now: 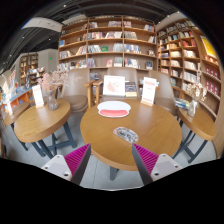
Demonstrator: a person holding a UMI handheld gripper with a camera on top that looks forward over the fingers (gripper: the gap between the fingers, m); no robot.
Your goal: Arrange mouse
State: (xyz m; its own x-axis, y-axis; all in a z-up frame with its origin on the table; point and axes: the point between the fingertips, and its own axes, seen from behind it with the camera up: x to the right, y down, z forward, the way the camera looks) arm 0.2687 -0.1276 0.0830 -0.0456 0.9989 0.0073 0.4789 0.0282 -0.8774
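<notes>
1. The gripper [107,163] hangs above the near edge of a round wooden table [150,128], its two fingers spread wide apart with nothing between them; the magenta pads [76,158] show at the lower middle of the frame.
2. Just right of the frame's centre, a flat pale mat [125,134] lies on the tabletop with a small object on it, probably the mouse [125,132], though it is too small to be sure.
3. That object sits beyond the fingertips, ahead and slightly right of the midline between them; its long axis cannot be told.
4. Judged from this, the next move calls for a forward and downward reach, nudged right.
5. The table looks smooth, warm-toned wood on dark legs; a second round table [38,122] stands at left.
6. White upright sign cards [114,86] stand at the table's far edge.
7. Wooden bookshelves [108,42] packed with books fill the upper frame.
</notes>
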